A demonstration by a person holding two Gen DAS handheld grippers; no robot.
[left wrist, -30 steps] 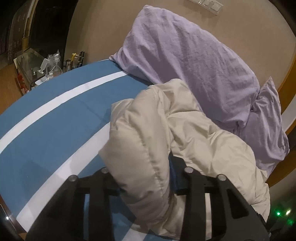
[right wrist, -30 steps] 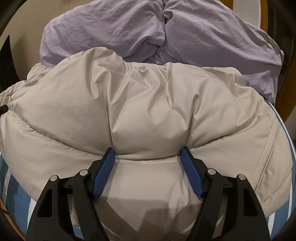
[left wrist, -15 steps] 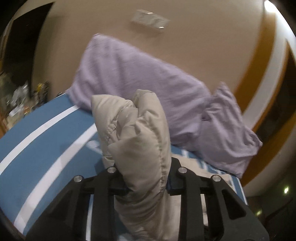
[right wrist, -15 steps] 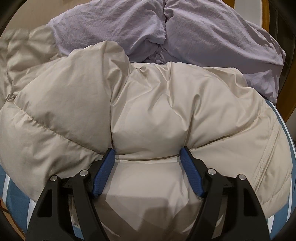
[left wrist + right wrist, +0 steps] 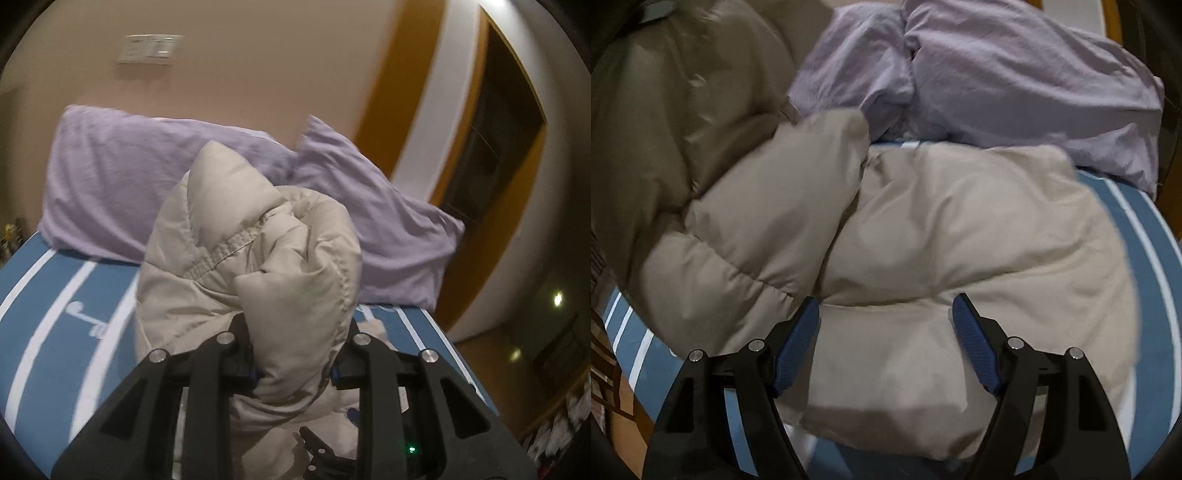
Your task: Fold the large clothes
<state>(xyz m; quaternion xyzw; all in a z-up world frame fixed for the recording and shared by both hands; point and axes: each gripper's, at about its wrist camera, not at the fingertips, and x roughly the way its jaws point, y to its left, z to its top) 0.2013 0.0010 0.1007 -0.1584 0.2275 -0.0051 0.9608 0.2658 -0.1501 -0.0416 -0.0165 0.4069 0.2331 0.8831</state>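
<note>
A: What is being shown in the left wrist view?

B: A bunched fold of the beige jacket (image 5: 255,266) is being clamped by the left gripper (image 5: 295,369) at lower centre, raised in front of the purple pillows (image 5: 122,192) and the blue striped bed (image 5: 48,332).

A: And the right wrist view?

B: The jacket (image 5: 960,229) is being spread across the bed (image 5: 1152,332) mid-frame, one part lifted at upper left. The right gripper (image 5: 886,332) is being held wide apart over it, nothing gripped.

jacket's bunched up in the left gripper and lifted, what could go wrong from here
The left gripper clamps only a thick wad of the jacket, so the puffy fabric could slip out mid-fold. The right gripper is open over the jacket, holding nothing, so the body may drag toward the pillows.
</note>
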